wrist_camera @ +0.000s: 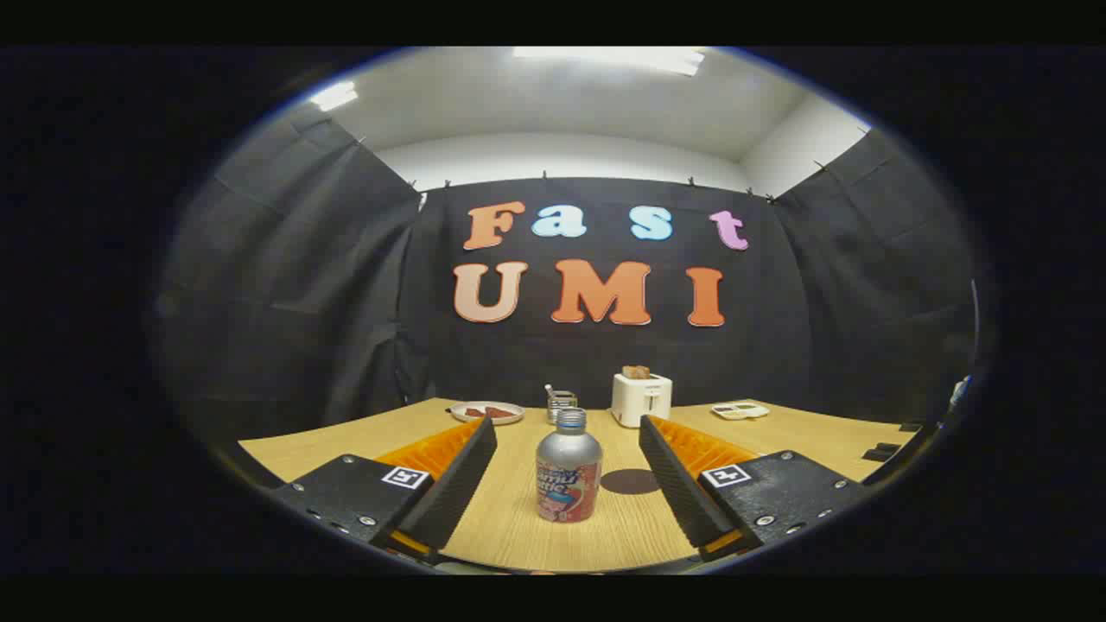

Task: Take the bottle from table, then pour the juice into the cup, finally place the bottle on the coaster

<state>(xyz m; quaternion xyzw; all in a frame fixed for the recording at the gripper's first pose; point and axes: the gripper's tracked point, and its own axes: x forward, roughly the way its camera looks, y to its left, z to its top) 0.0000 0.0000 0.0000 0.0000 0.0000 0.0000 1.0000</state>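
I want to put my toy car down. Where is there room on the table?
Bare wood lies on both sides of the bottle, inside the open tool, and between plate and tool. It is crowded behind the bottle: cup, toaster, coaster.

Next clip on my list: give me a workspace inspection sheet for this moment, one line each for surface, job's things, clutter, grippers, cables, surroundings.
Surface: light wooden table, flat.
Job's things: bottle upright, cap on, between the fingers, touching neither; dark round coaster on the table just behind and beside it; metal cup farther back, beyond the bottle.
Clutter: plate with food, white toaster with bread in its slot, small white tray, all along the far edge.
Grippers: hand-held gripper open, fingers spread either side of the bottle.
Cables: nothing seen.
Surroundings: black cloth wall, white ceiling with lit lamps.
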